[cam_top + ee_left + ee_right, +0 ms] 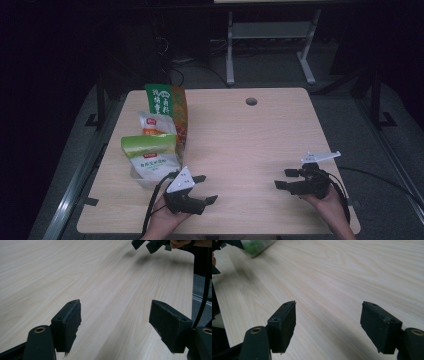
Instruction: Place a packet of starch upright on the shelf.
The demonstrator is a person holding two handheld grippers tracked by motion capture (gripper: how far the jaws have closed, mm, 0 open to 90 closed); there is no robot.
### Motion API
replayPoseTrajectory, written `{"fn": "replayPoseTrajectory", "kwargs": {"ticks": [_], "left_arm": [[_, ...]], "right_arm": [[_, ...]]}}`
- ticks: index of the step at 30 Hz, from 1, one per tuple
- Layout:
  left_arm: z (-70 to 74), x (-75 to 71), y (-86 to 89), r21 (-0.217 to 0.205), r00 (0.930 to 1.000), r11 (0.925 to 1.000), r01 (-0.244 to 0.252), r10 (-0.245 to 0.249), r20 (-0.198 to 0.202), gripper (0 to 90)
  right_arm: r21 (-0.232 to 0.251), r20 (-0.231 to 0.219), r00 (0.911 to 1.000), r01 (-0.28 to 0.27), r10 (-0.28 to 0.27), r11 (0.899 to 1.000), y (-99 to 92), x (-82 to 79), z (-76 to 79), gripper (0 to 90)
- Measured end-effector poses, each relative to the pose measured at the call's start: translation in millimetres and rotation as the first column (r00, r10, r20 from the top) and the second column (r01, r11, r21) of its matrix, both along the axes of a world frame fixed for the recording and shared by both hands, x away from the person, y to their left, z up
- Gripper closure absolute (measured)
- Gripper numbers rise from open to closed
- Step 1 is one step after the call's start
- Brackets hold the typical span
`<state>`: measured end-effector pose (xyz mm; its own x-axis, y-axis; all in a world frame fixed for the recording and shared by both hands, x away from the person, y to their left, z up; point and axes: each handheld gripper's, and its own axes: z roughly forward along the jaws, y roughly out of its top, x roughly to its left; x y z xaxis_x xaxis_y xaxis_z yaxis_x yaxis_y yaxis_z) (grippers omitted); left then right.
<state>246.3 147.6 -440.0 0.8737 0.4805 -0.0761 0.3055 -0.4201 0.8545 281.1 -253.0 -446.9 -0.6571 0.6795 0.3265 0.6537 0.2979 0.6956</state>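
Snack bags point(155, 140) stand left on the pale wood table point(250, 145), dark room; both claws point(205, 189) point(283, 178) spread, empty.

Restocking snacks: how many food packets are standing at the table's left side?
3, in a row: green-and-white packet nearest, white packet behind it, tall green packet farthest. More may be hidden.

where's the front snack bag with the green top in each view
High view: the green-topped snack bag stands at the table's left side, frontmost of three bags, just beyond the left gripper.
Left gripper view: not in it.
Right gripper view: a green and clear corner at the top left, blurred.
Shared landmark: the pale wooden table, under both grippers.
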Motion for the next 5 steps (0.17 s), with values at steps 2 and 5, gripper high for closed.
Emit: {"fn": "replayPoseTrajectory", "kwargs": {"ticks": [2, 5], "left_arm": [[-0.3, 0.4, -0.2, -0.001, 1.0, 1.0, 0.003, -0.003, -0.005, 25.4], [-0.7, -0.1, -0.8, -0.005, 0.9999, 1.0, 0.003, -0.003, -0.013, 25.4]], "right_arm": [[-0.005, 0.004, 1.0, 0.006, -0.006, 1.0, 0.7, -2.9, 0.1, 27.7], [0.004, 0.041, 0.999, 0.017, -0.018, 1.0, -1.8, -8.3, 1.0, 27.6]]}}
